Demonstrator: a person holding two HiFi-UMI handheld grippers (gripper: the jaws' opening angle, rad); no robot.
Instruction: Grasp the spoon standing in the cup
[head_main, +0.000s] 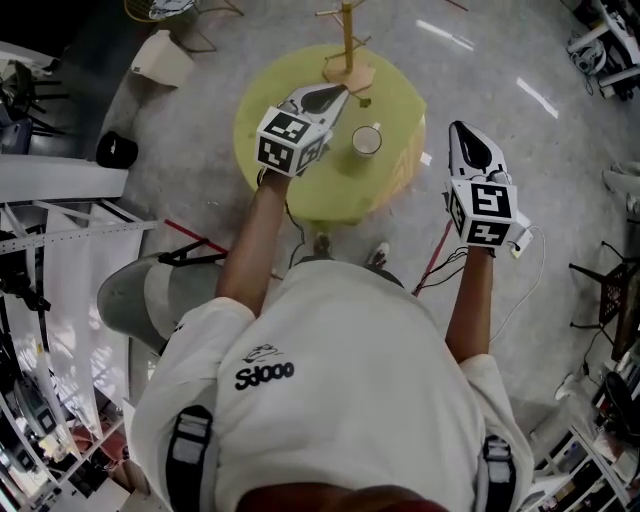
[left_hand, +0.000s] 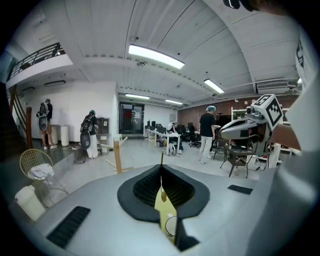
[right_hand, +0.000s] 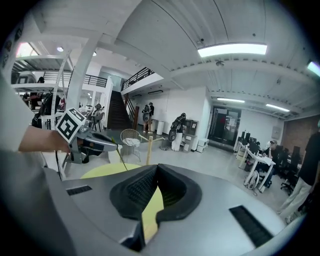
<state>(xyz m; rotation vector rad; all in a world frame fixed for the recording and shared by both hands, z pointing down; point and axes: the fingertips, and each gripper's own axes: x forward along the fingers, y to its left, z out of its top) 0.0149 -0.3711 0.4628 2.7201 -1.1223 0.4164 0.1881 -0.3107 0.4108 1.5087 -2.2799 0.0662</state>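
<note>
My left gripper (head_main: 338, 96) hovers over the round yellow-green table (head_main: 290, 110), left of and above the white cup (head_main: 366, 140). Its jaws are shut on a thin spoon (left_hand: 161, 186), whose handle tip pokes up above the pads while the bowl hangs below them. In the left gripper view the cup (left_hand: 170, 225) sits underneath, glimpsed through the gap, and the spoon is clear of it. The right gripper view shows the left gripper (right_hand: 92, 141) with the spoon (right_hand: 120, 157) slanting down from its tip. My right gripper (head_main: 461, 130) is held off the table's right edge, jaws together and empty.
A wooden peg stand (head_main: 348, 55) rises at the table's far edge, just beyond the left gripper. Cables (head_main: 440, 262) trail on the floor under the right arm. A grey stool (head_main: 130, 295) sits at my left. Shelving (head_main: 50, 240) lines the left side.
</note>
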